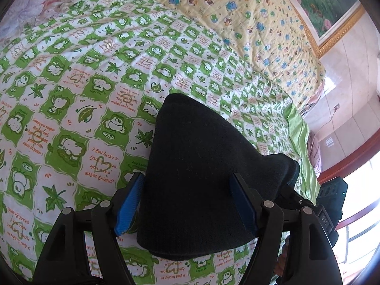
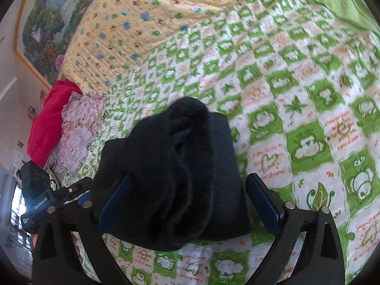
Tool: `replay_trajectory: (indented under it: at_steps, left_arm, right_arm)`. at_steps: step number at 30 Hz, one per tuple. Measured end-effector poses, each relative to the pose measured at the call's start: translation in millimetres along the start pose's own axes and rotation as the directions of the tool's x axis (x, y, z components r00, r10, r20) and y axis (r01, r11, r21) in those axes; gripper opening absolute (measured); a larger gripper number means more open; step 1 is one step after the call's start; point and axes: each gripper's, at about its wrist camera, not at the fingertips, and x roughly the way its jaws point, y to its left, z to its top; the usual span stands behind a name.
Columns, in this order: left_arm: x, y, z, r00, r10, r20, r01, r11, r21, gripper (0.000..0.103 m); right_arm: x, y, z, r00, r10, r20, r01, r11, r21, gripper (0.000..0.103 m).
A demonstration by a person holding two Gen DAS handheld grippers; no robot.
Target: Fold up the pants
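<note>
**Two Claws Over One Pair of Black Pants**

There are two claws and one pair of black pants (image 1: 197, 173). The pants are folded into a thick bundle. They lie on the bed, on a green and white blanket (image 1: 71, 95) with little animals and leaves on it.

The left claw (image 1: 187, 204) is spread wide. Its two blue fingers (image 1: 129, 204) stand one on each side of the bundle. They are right next to the cloth, but the claw is not squeezing it.

The right claw (image 2: 190, 201) is spread wide too. The pants (image 2: 180, 171) sit between its two fingers, with a gap on the right side. On the left side I cannot tell if the finger (image 2: 114, 204) touches the cloth. This claw is not squeezing anything either.

Behind the green blanket lies one yellow blanket (image 1: 237, 11) with small blue bears. One big picture in a gold frame (image 1: 332, 23) hangs on the wall. In the right claw's view, one red cloth (image 2: 49, 116) and one flowery pillow (image 2: 78, 128) sit at the bed's edge.
</note>
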Motion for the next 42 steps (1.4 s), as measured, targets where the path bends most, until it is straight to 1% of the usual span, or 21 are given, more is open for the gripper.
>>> replay_trajectory:
  at_steps: [1,2,3,4,5,6,7,8,10,11,15,17,21,26,30,34,42]
  left_arm:
    - [4,0,1,1.000,0.004,-0.007,-0.004,1.000,0.002,0.075]
    - [8,1,1,1.000,0.004,-0.012,-0.004,1.000,0.001,0.075]
    - [11,2,1,1.000,0.005,-0.017,-0.005,1.000,-0.002,0.075]
    - [15,4,2,1.000,0.007,-0.023,-0.007,1.000,-0.006,0.075]
    - [19,5,1,1.000,0.008,-0.027,-0.009,1.000,-0.010,0.075]
    - [23,7,2,1.000,0.005,-0.030,-0.005,1.000,-0.012,0.075]
    - [28,8,1,0.999,0.001,-0.034,-0.002,1.000,-0.014,0.074]
    - [31,10,2,0.999,-0.006,-0.036,0.006,1.000,-0.016,0.073]
    - [35,13,1,0.999,-0.032,-0.041,0.031,0.999,-0.025,0.067]
    - [37,13,1,0.998,-0.046,-0.044,0.045,0.999,-0.029,0.062]
    - [33,7,0,0.998,-0.050,-0.031,0.051,0.999,0.002,0.051]
    - [28,4,1,0.998,-0.052,-0.020,0.053,0.998,0.017,0.044]
    - [15,0,1,0.998,-0.062,0.003,0.061,0.998,0.028,0.038]
    - [-3,1,-1,0.998,-0.063,0.031,0.061,0.998,0.034,0.036]
    - [-26,2,0,0.996,-0.045,0.077,0.042,0.998,0.043,0.035]
    - [-54,12,4,0.992,-0.035,0.124,0.032,0.999,0.027,0.035]
    - [-97,40,12,0.978,0.023,0.205,-0.020,1.000,-0.020,0.034]
  right_arm:
    - [2,-4,-1,1.000,0.011,-0.004,-0.011,1.000,0.012,0.092]
    - [1,-6,-2,1.000,0.016,-0.001,-0.016,1.000,0.014,0.088]
    - [0,-7,-2,1.000,0.023,0.000,-0.023,1.000,0.012,0.081]
    - [1,-9,-2,0.999,0.047,-0.010,-0.047,0.999,0.017,0.079]
    - [2,-9,-2,0.999,0.052,-0.014,-0.052,0.998,0.024,0.078]
    - [1,-11,-2,0.999,0.053,-0.013,-0.053,0.998,0.025,0.073]
    - [1,-13,-2,0.999,0.053,-0.011,-0.053,0.998,0.029,0.071]
    - [1,-15,-3,0.998,0.057,-0.008,-0.056,0.998,0.037,0.068]
    - [0,-19,-3,0.997,0.074,-0.002,-0.074,0.996,0.054,0.065]
    - [0,-19,-4,0.997,0.077,0.000,-0.077,0.996,0.055,0.063]
    - [-1,-15,-6,0.997,0.072,0.004,-0.072,0.997,0.042,0.053]
    - [-3,-12,-6,0.997,0.077,0.009,-0.077,0.996,0.042,0.051]
    - [-5,-7,-6,0.996,0.086,0.019,-0.087,0.995,0.048,0.048]
    - [-13,8,-3,0.994,0.103,0.037,-0.104,0.994,0.022,0.045]
    - [-13,22,-2,0.990,0.139,0.024,-0.139,0.990,0.007,0.044]
    - [-7,42,-3,0.985,0.171,0.013,-0.171,0.985,-0.024,0.044]
    - [20,88,2,0.972,0.234,-0.034,-0.236,0.968,-0.086,0.044]
